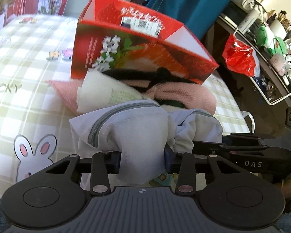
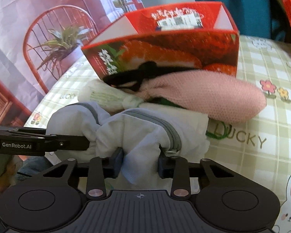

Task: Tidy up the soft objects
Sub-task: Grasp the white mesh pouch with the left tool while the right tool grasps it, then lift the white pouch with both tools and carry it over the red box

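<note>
Here both tongs have hold of the same pale grey garment with a grey zipper (image 1: pixel 124 128), which lies on a green-and-white checked bedspread (image 1: pixel 29 62) printed with rabbits and flowers.

In the left wrist view, a cartoon rabbit (image 1: pixel 35 155) sits at the lower left of the frame. At the bottom centre the left gripper (image 1: pixel 142 160) is pinching a bunched fold of the grey cloth, its blue pads pressed into the fabric from both sides. Above it, mid-frame, a pink knitted piece (image 1: pixel 176 97) and a white bundle (image 1: pixel 106 95) lie against the garment, with a black cord across them. A red strawberry box (image 1: pixel 137 44) leans tilted over that heap. At the lower right the right gripper (image 1: pixel 246 151) reaches in sideways to the cloth. A red plastic bag (image 1: pixel 240 58) sits on a cluttered shelf at the upper right.

In the right wrist view, the left gripper's arm (image 2: pixel 38 143) comes in from the left edge into the grey folds. At the bottom centre the right gripper (image 2: pixel 140 165) is clamped on another fold beside the zipper (image 2: pixel 170 132). The pink piece (image 2: pixel 219 99) stretches toward the right, touching the box (image 2: pixel 164 48) in the upper middle.
</note>
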